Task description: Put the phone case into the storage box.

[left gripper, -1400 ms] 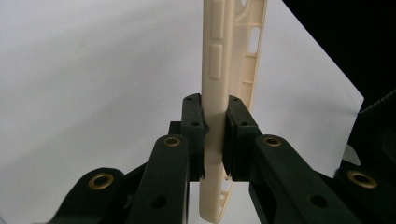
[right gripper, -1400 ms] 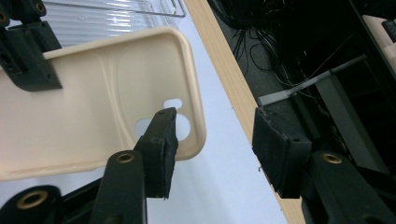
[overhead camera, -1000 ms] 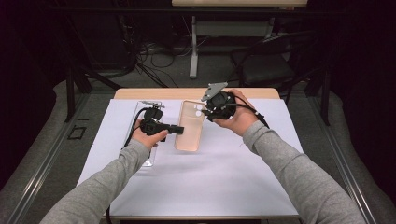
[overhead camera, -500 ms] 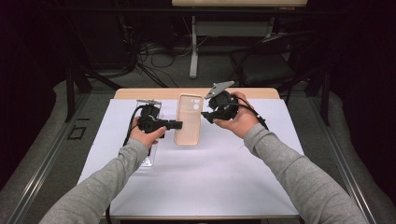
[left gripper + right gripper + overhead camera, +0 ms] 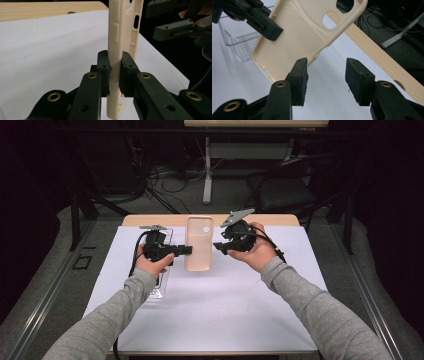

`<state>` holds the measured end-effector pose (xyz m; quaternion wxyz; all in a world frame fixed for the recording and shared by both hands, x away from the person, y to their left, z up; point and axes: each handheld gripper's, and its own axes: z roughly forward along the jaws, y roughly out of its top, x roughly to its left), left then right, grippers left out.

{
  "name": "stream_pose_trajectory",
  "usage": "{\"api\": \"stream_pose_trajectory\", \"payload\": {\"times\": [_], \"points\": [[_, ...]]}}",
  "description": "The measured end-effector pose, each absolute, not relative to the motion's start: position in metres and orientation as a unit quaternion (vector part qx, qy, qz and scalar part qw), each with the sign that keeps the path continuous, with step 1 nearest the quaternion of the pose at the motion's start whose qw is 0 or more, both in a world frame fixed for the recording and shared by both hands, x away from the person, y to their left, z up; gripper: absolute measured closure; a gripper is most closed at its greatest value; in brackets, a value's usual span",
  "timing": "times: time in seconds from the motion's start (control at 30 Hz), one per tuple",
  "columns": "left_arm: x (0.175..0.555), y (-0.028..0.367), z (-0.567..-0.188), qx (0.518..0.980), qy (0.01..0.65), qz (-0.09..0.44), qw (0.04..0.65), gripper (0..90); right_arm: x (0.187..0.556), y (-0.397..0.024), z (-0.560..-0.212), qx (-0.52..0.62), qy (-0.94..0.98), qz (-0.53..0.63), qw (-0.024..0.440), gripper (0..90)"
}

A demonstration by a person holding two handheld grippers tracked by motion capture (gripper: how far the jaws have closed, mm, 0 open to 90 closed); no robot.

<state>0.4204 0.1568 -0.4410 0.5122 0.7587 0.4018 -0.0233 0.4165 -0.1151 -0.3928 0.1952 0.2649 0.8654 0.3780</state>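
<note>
High view shows a big white surface (image 5: pixel 210 315). Above it hangs a cream phone case (image 5: pixel 198 242), held up in the air. On the surface lies a clear plastic box (image 5: pixel 159 287). The left gripper (image 5: pixel 187 251) pinches the case's edge tight. The right gripper (image 5: pixel 217 246) sits just beside the case, its jaws apart and closing a little, nothing between them.

A: So what's on my table? One cream phone case (image 5: pixel 199 244), that's the lot for cases.

B: Any containers?

A: One clear plastic box (image 5: pixel 159 270). Then my two grippers, the left gripper (image 5: pixel 186 250) and the right gripper (image 5: pixel 218 246), one per hand. One white sheet (image 5: pixel 225 310) covers one wooden table (image 5: pixel 280 219).
</note>
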Motion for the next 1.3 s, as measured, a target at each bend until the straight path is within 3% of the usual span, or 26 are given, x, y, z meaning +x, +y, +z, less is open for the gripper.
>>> {"api": "stream_pose_trajectory", "payload": {"times": [1.3], "points": [[0.414,0.167,-0.437,0.737,0.4,-0.026,0.545,81.1,0.422,-0.113,-0.414,0.343,0.803,0.482,0.073,52.9]]}}
